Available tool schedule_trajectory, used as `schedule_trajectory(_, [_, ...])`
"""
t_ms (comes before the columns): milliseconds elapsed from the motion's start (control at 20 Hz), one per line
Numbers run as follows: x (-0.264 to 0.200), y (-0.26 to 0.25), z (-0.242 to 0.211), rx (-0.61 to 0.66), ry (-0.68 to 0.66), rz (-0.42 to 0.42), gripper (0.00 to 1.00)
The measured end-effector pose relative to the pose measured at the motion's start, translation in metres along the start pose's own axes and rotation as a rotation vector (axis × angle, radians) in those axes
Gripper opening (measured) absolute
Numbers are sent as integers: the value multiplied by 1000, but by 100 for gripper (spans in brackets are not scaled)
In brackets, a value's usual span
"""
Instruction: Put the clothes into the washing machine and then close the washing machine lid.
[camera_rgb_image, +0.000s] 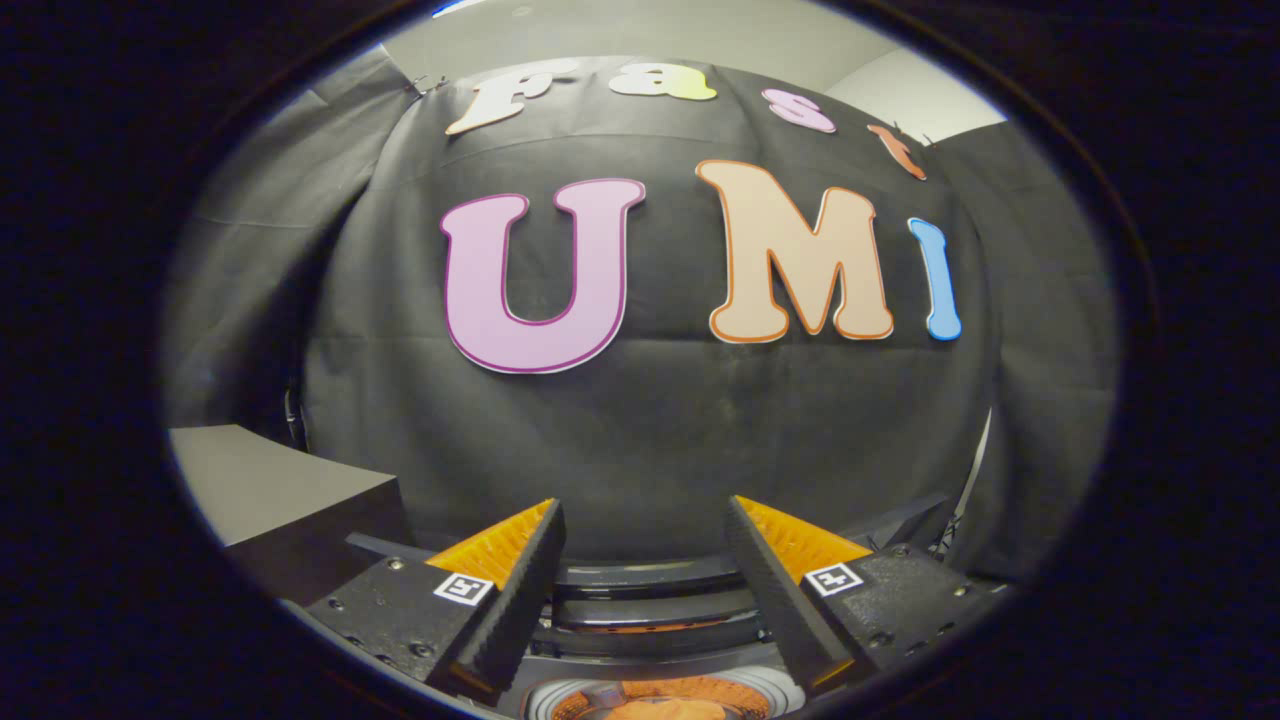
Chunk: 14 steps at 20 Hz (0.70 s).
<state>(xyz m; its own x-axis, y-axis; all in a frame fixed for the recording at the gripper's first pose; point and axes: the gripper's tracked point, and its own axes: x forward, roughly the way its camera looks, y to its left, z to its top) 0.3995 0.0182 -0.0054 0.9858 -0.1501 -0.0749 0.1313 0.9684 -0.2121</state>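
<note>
One black cloth wall (640, 420) takes up most of the frame, matte and finely woven, draped with soft creases at the upper left and hanging in folds down the right side. Pale flat panels (700, 35) show above its top edge.

Lower left: a grey box-like block (270, 490), smooth flat top, dark front face, sharp corner, set against the cloth.

Bottom centre: the washing machine (650, 605), seen between and below the fingers. Its raised lid shows as stacked dark curved glossy bands, edge-on. Beneath them, a pale round rim (770, 700) rings the drum opening.

Inside the opening, at the very bottom of the frame: orange clothes (665, 708), soft and rumpled, lying in the drum. Lid not closed.

Gripper (645, 515): fingers spread wide, nothing between them, touching nothing. Each finger is a wedge with a ribbed, sawtooth inner pad (520, 590); square printed markers (463, 588) sit on both blocky finger mounts, which carry small screws. Fingertips point at the cloth wall, above the lid.
</note>
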Motion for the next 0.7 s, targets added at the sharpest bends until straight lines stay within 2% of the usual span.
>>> schedule_trajectory(700, [-17,-3,-2,6,-40,-2,98])
